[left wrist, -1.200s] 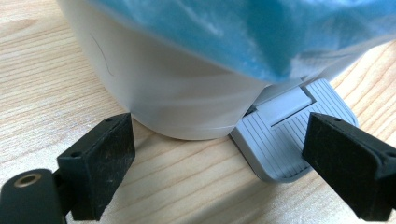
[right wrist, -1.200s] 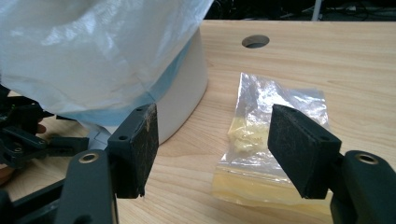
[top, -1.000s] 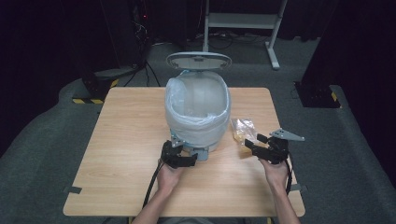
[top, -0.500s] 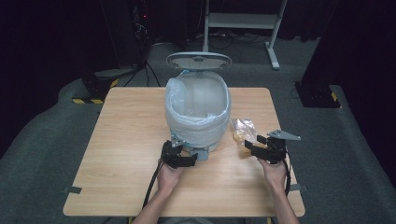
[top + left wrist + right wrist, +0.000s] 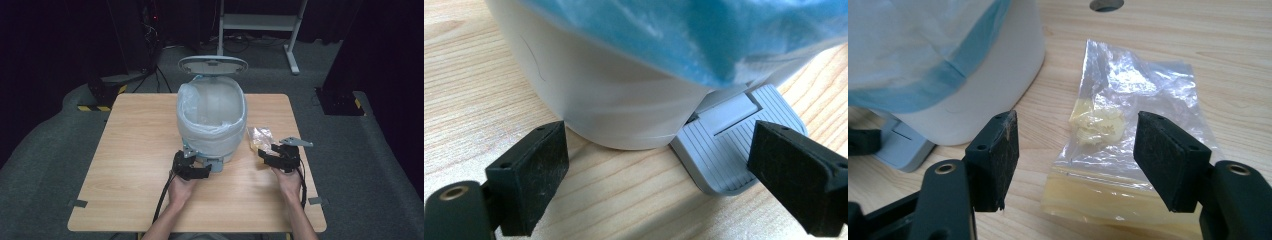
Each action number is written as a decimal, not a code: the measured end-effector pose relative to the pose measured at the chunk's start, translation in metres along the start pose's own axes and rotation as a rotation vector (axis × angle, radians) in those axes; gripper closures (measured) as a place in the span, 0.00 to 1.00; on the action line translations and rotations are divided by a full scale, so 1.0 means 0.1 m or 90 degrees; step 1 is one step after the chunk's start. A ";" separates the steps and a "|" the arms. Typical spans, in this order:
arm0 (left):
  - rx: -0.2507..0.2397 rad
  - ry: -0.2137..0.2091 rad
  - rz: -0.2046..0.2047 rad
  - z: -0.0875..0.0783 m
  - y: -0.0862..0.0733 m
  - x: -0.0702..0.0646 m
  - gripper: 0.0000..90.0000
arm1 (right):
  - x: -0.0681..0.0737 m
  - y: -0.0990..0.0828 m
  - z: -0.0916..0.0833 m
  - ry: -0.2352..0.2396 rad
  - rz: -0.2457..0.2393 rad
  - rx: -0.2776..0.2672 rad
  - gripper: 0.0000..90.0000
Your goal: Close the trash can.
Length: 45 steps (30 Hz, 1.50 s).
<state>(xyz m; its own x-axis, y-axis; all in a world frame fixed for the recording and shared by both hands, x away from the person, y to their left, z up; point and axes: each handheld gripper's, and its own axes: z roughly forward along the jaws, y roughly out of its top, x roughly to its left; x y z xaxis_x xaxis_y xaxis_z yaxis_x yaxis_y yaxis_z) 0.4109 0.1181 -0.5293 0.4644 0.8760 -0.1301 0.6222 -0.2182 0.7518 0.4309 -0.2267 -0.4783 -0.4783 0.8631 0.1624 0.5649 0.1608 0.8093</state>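
On the table's near right, beside the bin (image 5: 212, 120), we are bringing our right gripper (image 5: 1078, 160) up to the bag (image 5: 1128, 125), jaws spread and not yet gripping. Our left gripper (image 5: 659, 170), jaws apart, is hovering over the pedal (image 5: 729, 145). With the lid (image 5: 212, 65) already up, grabbing and dropping remain.

Two black handheld grippers, left gripper (image 5: 191, 167) and right gripper (image 5: 278, 157), flat rectangular scuffed black pads (image 5: 998, 155), round screw holes, grey three-cornered plate (image 5: 296, 142), black trailing cables (image 5: 162, 199), bare forearms, no sleeves
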 end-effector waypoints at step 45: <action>0.000 0.000 -0.001 0.00 0.00 0.00 0.11 | 0.02 -0.16 0.52 -0.082 -0.044 0.113 0.46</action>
<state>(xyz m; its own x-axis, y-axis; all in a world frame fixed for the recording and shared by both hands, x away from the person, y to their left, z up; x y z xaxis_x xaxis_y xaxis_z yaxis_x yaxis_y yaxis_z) 0.4105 0.1182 -0.5292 0.4631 0.8765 -0.1316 0.6237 -0.2168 0.7510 0.4559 -0.2024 -0.5199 -0.4358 0.8996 0.0275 0.6488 0.2929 0.7023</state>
